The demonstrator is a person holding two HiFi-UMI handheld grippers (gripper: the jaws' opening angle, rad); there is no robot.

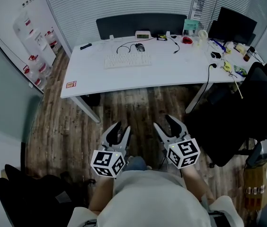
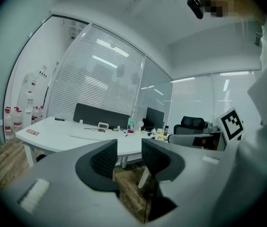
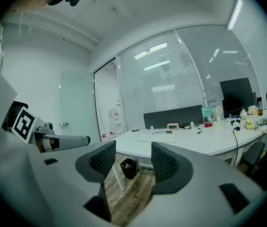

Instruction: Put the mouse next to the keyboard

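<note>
You hold both grippers low in front of you over the wooden floor [image 1: 138, 105], well short of the desk [image 1: 171, 72], which lies at 12 o'clock from them.

Your left gripper [image 1: 120, 128] has its jaws partly apart. Its own view shows only floor and the desk's edge in the gap, so it grips nothing.

Your right gripper [image 1: 167, 125] stands just beside it at 3 o'clock, with its jaws spread a little wider and likewise empty. Through that gap you see floor and a black bin [image 3: 128, 168] under the desk.

The mouse [image 1: 140, 47] rests on the desk towards the far edge, at about 1 o'clock from the keyboard [image 1: 127, 60]. It is near the keyboard but apart from it, with bare desk between them. A black cable [image 1: 124, 46] loops on the desk at 9 o'clock from the mouse, behind the keyboard. The keyboard lies flat, its long side roughly parallel to the near desk edge.

At 2 o'clock from the keyboard (past a scatter of small things too small to name) a dark monitor [image 1: 235, 22] stands at the desk's right end. A black chair [image 1: 247, 112] sits on the floor at 3 o'clock from your right gripper.
</note>
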